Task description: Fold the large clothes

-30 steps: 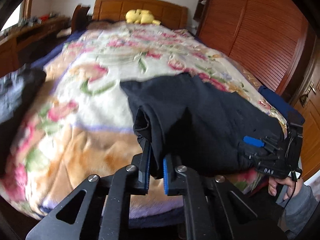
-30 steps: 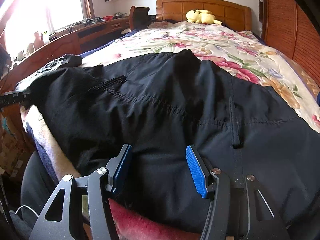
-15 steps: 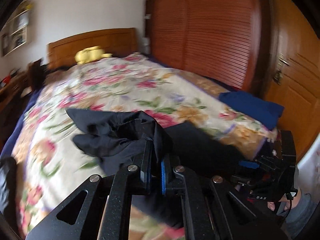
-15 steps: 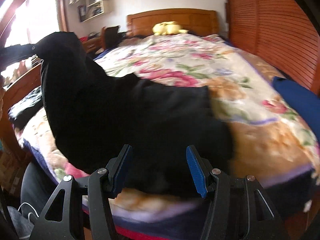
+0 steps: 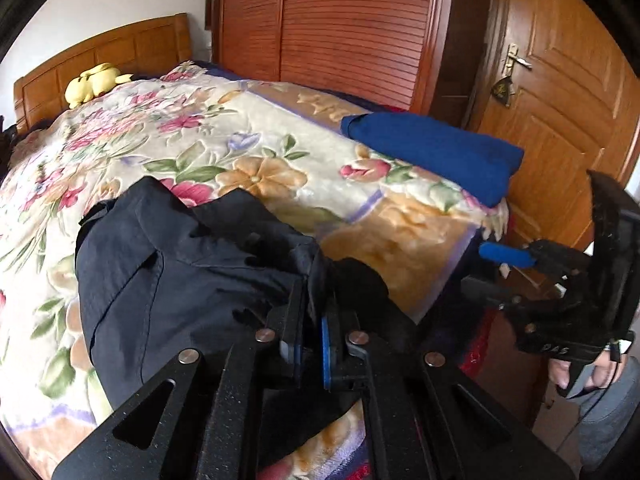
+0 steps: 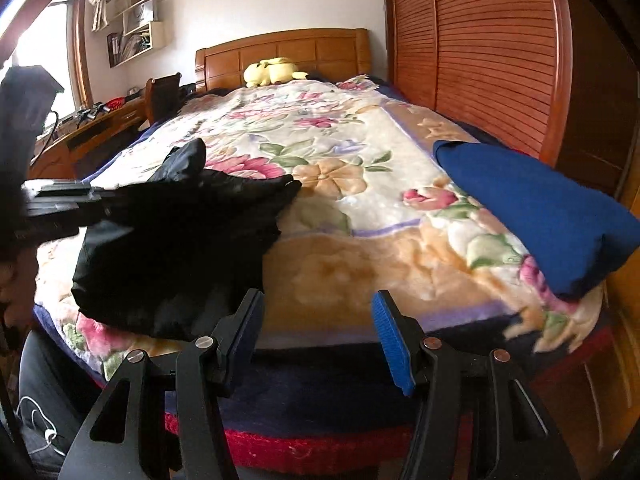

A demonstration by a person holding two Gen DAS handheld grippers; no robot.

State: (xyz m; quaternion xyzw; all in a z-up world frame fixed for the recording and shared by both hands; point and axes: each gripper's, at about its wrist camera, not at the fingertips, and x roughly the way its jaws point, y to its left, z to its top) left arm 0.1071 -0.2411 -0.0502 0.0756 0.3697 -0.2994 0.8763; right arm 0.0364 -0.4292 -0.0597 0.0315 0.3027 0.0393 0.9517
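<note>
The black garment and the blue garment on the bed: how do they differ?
The black garment lies crumpled near the bed's foot; the blue garment sits neatly folded at the bed's corner. The left hand-held gripper is shut on the black garment; nothing touches the blue garment. Both rest on the floral blanket.

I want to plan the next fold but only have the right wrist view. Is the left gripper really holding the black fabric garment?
Observer: Yes. The left gripper is shut on a bunched edge of the black fabric garment.
Operator: Is my right gripper near it?
Observer: The right gripper hangs apart, off the corner of the floral blanket, empty and open.
Operator: Anything beyond that corner?
Observer: A wooden door with a brass handle, behind the folded blue cloth.
</note>
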